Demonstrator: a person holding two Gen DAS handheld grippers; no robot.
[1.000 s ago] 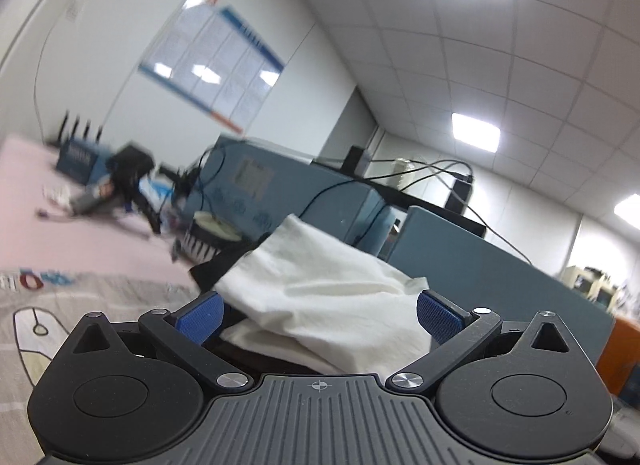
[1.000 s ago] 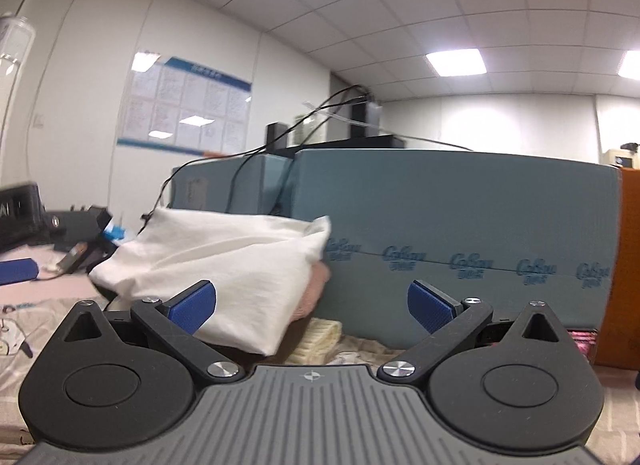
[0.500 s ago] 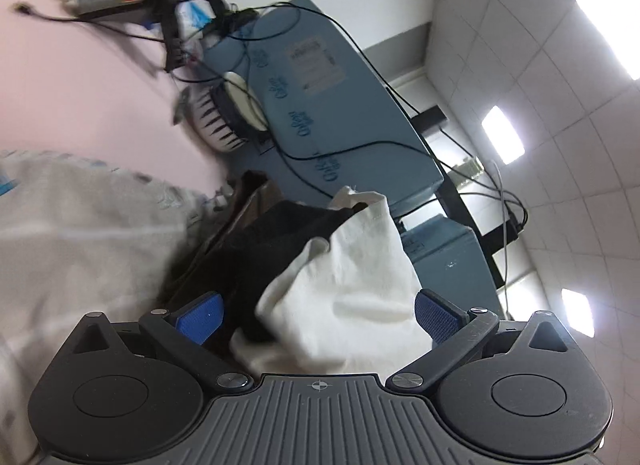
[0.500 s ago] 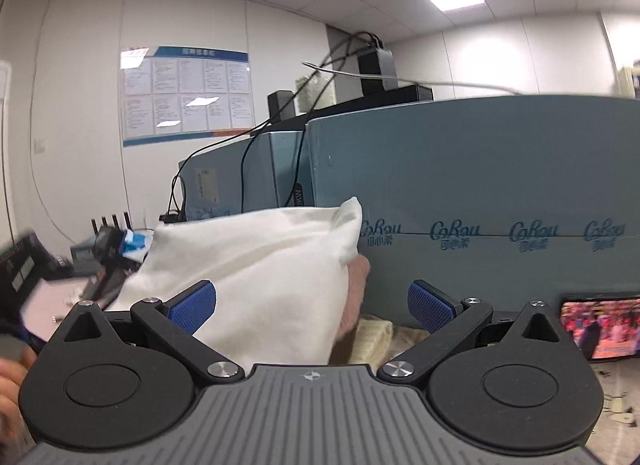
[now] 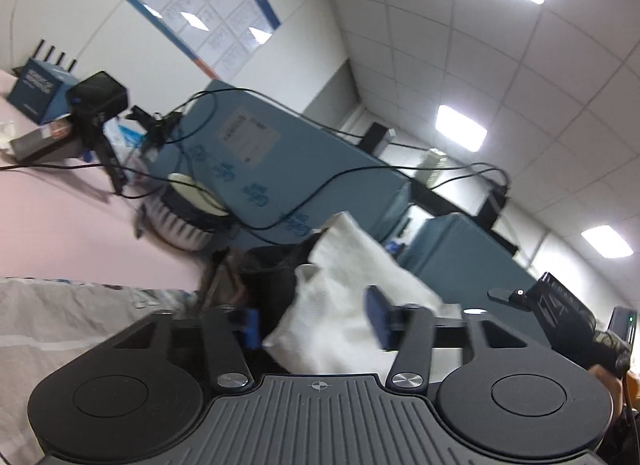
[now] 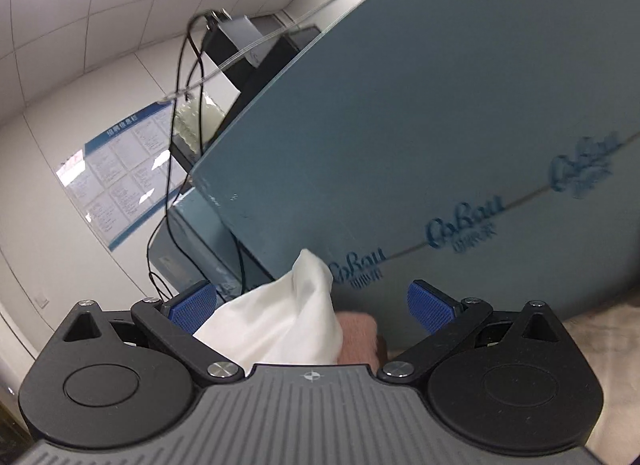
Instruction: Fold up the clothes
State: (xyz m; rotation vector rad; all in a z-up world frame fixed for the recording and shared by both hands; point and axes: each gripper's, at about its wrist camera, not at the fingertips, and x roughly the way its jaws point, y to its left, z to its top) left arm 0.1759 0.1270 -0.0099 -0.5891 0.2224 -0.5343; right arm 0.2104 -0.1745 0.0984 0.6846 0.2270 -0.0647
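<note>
L jaws narrower; blue boards behind.

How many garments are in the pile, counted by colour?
White: 1, the white garment
Black: 1, the black garment
Pink: 1, the pink garment
Total: 3 that show; anything underneath is hidden.

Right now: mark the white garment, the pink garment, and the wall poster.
white garment [image 6: 280,321]: right wrist view, middle of the bunched cloth.
pink garment [image 6: 358,335]: right wrist view, exposed fuzzy top.
wall poster [image 5: 208,9]: left wrist view, centre of sheet.
</note>
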